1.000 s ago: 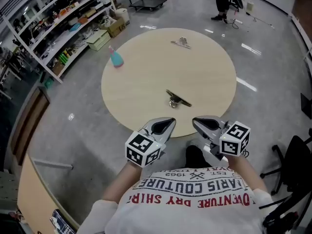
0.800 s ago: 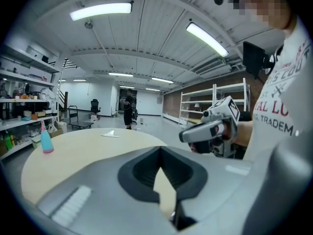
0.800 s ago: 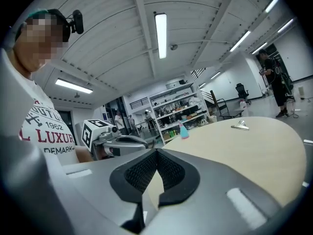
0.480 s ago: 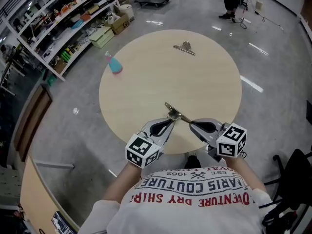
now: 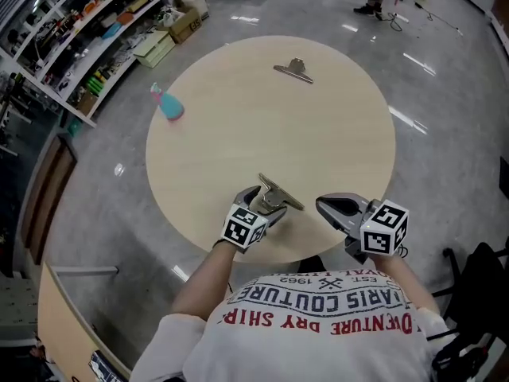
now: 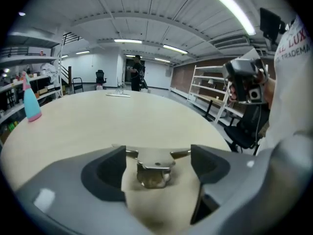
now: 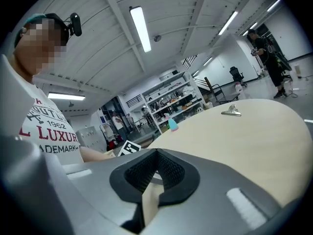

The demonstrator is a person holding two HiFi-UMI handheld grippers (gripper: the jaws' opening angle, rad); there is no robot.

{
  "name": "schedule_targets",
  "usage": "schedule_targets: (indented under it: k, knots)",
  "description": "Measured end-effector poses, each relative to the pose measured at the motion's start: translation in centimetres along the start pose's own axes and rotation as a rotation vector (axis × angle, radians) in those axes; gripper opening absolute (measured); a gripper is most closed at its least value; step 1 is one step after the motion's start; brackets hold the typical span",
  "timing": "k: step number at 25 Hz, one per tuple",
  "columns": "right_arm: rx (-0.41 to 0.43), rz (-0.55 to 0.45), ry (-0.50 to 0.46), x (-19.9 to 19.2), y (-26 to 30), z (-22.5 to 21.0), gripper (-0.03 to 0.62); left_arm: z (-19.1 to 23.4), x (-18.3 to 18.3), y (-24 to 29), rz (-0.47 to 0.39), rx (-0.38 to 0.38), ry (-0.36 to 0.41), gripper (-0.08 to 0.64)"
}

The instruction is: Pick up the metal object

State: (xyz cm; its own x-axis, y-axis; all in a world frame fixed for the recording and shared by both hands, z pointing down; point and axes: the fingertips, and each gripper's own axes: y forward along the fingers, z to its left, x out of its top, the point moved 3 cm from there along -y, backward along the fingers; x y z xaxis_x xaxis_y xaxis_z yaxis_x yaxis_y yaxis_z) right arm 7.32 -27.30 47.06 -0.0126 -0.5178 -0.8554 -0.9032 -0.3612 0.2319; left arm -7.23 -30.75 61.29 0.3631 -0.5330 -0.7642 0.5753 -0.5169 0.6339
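Note:
A metal spring clip (image 5: 285, 198) lies on the round wooden table (image 5: 238, 134) near its front edge. My left gripper (image 5: 266, 206) reaches over that edge, and its jaws are opening, one on each side of the clip without pressing on it. In the left gripper view the clip (image 6: 154, 173) sits between the spread fingers of the left gripper (image 6: 157, 153). My right gripper (image 5: 324, 205) hovers at the table's front right edge, shut and holding nothing. In its own view the right gripper (image 7: 146, 182) has its pads together.
A second metal clip (image 5: 294, 70) lies at the table's far side. A blue spray bottle (image 5: 167, 106) stands at the left rim. Shelving (image 5: 71, 30) lines the floor at the left, and a person stands beyond the table.
My left gripper moved forward from the table's edge to the near clip and its jaws went from shut to spread around it. The right gripper stayed shut near the edge.

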Motion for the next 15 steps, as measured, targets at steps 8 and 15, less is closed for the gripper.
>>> schedule_targets:
  k: [8, 15]
  knots:
    - [-0.003, 0.024, 0.032, -0.2, 0.2, -2.0, -0.003, 0.4, -1.5, 3.0, 0.085, 0.021, 0.055, 0.340]
    - [0.016, 0.030, 0.041, -0.6, 0.3, -2.0, -0.003, 0.2, -1.7, 3.7, 0.137, 0.057, 0.109, 0.287]
